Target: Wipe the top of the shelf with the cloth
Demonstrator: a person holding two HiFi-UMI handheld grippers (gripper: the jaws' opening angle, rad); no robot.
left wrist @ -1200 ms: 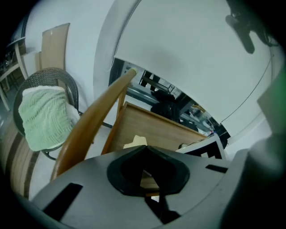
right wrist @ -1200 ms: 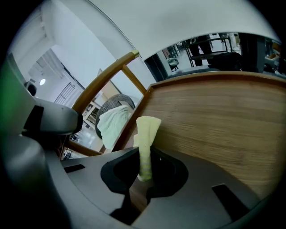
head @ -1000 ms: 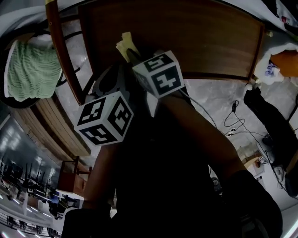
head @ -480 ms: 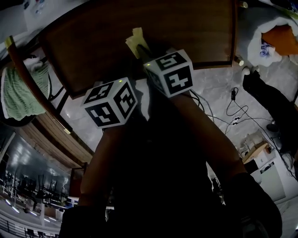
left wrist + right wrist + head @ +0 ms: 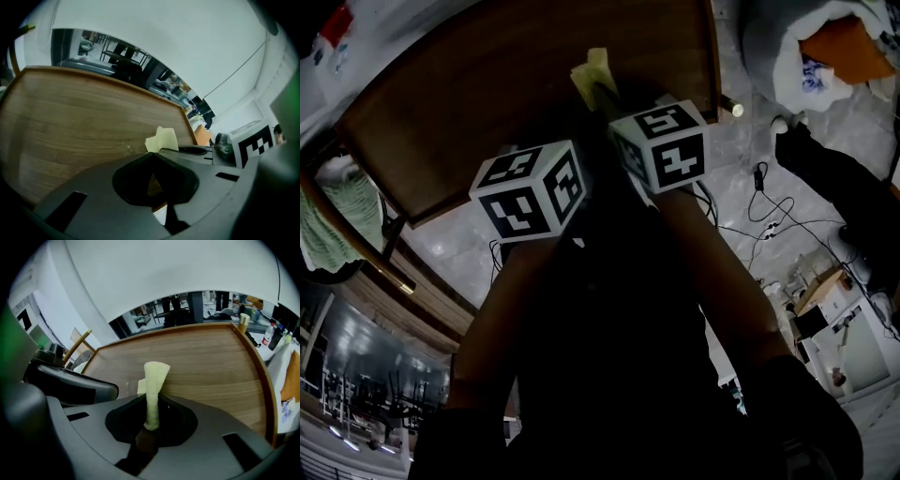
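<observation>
The shelf top (image 5: 487,103) is a brown wooden board with a raised rim. A pale yellow cloth (image 5: 592,73) is pinched in my right gripper (image 5: 151,413), whose jaws are shut on it. The cloth (image 5: 153,380) stands up as a folded strip over the wood (image 5: 211,366). My left gripper (image 5: 151,157) is close beside the right one on its left, jaws shut with nothing between them. The cloth (image 5: 161,139) shows just beyond it over the board (image 5: 70,122). In the head view the marker cubes (image 5: 530,187) (image 5: 666,145) hide both pairs of jaws.
A green towel (image 5: 323,220) hangs on a chair frame at the far left. A white bag with something orange (image 5: 844,47) lies at the upper right. Cables (image 5: 769,225) and a dark object (image 5: 834,187) are on the marble floor. A small bottle (image 5: 243,322) stands at the shelf's far corner.
Both grippers and the cloth have shifted rightward in the head view. The shelf has swung round and the green towel has slid to the left edge.
</observation>
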